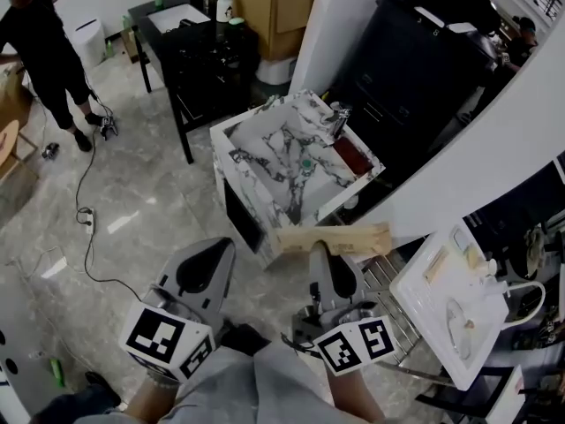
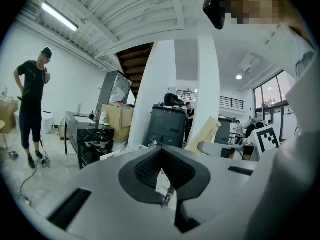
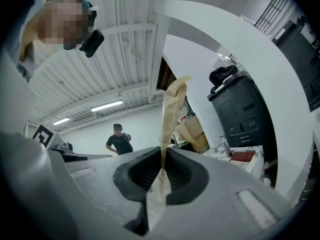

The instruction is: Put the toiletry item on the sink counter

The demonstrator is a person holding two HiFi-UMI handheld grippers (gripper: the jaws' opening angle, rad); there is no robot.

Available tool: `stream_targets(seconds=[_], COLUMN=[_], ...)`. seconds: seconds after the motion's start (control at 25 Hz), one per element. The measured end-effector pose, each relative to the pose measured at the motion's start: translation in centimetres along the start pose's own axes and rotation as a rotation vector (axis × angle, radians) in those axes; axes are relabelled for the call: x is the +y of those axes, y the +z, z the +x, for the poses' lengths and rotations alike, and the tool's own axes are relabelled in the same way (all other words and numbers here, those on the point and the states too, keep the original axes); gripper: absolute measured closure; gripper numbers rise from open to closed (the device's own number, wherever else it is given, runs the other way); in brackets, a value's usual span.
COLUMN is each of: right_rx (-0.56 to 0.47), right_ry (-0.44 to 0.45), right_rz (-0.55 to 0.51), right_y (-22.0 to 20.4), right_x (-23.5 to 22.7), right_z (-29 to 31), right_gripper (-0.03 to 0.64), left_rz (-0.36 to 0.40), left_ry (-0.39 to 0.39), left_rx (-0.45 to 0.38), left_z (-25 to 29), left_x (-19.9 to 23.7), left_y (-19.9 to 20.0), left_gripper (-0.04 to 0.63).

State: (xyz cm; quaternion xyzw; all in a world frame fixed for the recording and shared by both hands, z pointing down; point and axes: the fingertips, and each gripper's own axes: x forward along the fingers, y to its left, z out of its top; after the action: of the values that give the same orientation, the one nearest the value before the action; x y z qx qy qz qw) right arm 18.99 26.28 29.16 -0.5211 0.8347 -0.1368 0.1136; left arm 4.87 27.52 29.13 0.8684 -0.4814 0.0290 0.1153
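The biggest thing in front of me is the curved white wall (image 1: pixel 494 140) on the right, with a black cabinet (image 1: pixel 415 51) behind it. Below that stands the marble sink unit (image 1: pixel 349 194), its faucet (image 1: pixel 338 117) at the far edge and a dark red patch (image 1: pixel 351 155) at the far right corner. A black desk (image 1: pixel 190 47) with a white bottle (image 1: pixel 224 5) sits behind its left side, next to a cardboard box (image 1: pixel 265 7). A person (image 1: pixel 44 51) stands well off to the far left. A white tray (image 1: pixel 446 312) on a wire rack (image 1: pixel 388 299) crowds my right side.

My right gripper (image 1: pixel 318 253) is clenched on the beige toiletry packet (image 1: pixel 340 238), which I hold in the air, lying crosswise just short of the sink unit's near edge. My left gripper (image 1: pixel 216 253) is closed with nothing in it, near the sink unit's near left corner.
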Motion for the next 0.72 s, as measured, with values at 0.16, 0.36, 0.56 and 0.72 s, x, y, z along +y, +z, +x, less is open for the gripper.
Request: stream_targets(seconds=[0.16, 0.36, 0.56, 0.72], right_rx=[0.009, 0.012, 0.004, 0.004], right_ry=[0.016, 0.021, 0.019, 0.01], right_rz=[0.009, 0.014, 0.011, 0.012], right_y=[-0.4, -0.3, -0.5, -1.2], right_x=[-0.3, -0.6, -0.5, 0.4], right_z=[-0.5, -0.6, 0.0, 1.6], right_gripper=[0.6, 0.6, 0.6, 0.6], left_rz=[-0.006, -0.004, -0.007, -0.007], left_ry=[0.026, 0.044, 0.048, 0.046], left_rx=[0.001, -0.002, -0.014, -0.018], left_z=[-0.5, -0.7, -0.4, -0.3], left_x=[-0.5, -0.5, 0.6, 2.9], left_y=[-0.5, -0.5, -0.4, 0.0], left_gripper=[0.591, 0.591, 0.591, 0.591])
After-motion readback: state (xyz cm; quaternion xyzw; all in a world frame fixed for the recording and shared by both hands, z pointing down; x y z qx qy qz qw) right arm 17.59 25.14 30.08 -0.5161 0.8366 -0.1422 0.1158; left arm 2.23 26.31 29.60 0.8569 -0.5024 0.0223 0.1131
